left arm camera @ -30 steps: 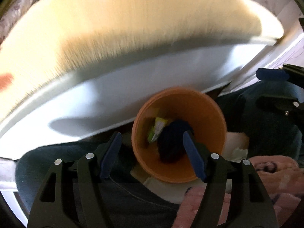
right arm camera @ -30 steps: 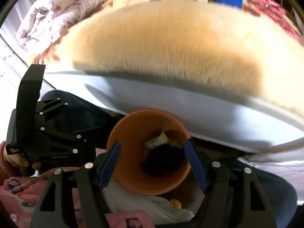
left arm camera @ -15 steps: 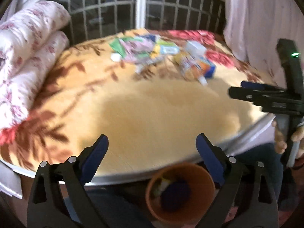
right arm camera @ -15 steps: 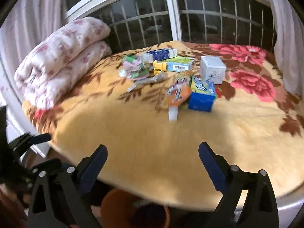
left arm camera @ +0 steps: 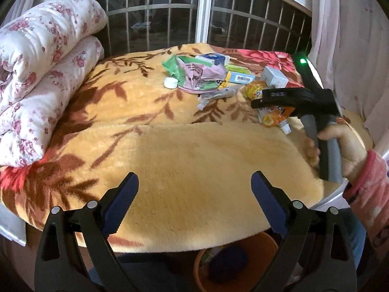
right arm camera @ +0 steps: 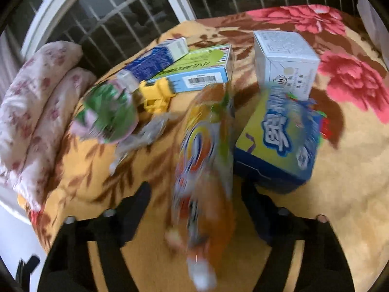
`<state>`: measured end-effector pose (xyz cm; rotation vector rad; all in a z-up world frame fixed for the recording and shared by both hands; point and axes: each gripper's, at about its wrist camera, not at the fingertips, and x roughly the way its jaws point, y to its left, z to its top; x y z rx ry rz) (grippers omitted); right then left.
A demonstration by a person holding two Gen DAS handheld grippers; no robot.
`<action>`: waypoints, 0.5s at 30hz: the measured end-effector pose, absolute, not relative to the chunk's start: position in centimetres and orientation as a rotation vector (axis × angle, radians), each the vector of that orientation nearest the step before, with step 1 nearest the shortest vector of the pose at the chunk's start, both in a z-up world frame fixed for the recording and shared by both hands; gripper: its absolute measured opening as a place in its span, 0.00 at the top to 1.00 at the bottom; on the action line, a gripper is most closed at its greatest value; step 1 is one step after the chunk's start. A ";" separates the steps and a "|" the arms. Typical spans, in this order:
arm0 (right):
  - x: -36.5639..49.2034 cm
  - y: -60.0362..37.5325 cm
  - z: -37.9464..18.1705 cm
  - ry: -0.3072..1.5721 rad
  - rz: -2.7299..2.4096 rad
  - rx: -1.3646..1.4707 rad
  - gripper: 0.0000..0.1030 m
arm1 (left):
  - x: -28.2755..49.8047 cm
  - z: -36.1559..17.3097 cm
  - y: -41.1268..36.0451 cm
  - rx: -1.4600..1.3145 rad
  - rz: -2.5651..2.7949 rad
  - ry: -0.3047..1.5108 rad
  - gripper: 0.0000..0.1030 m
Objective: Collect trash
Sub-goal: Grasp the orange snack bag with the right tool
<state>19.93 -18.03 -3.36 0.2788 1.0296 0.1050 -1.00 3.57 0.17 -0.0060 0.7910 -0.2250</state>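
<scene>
Left wrist view
Left hand-held gripper (left arm camera: 194, 194): fingers spread wide, holding nothing, above the near edge of the bed's yellow floral blanket (left arm camera: 170, 150).
Orange bin (left arm camera: 233, 265): at 6 o'clock, below the bed edge, with a dark item and a wrapper inside.
Trash pile (left arm camera: 209, 77): at 12 to 1 o'clock on the blanket; green-pink bag, white cap (left arm camera: 170, 82), small boxes.
Right hand-held gripper (left arm camera: 287, 97): at 2 o'clock, over the orange drink pouch (left arm camera: 272, 114).
Folded quilt (left arm camera: 41, 73): at 10 o'clock.

Right wrist view
Right hand-held gripper (right arm camera: 194, 199): spread wide, blurred; orange drink pouch (right arm camera: 206, 170) lies between the fingers; contact cannot be told.
Blue-yellow box (right arm camera: 279, 143): at 2 o'clock, touching a white box (right arm camera: 287, 60).
</scene>
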 end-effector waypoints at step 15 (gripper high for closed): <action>12.7 -16.9 4.4 0.869 0.260 0.227 0.68 | 0.0 1.0 3.0 -0.028 -0.238 0.762 0.12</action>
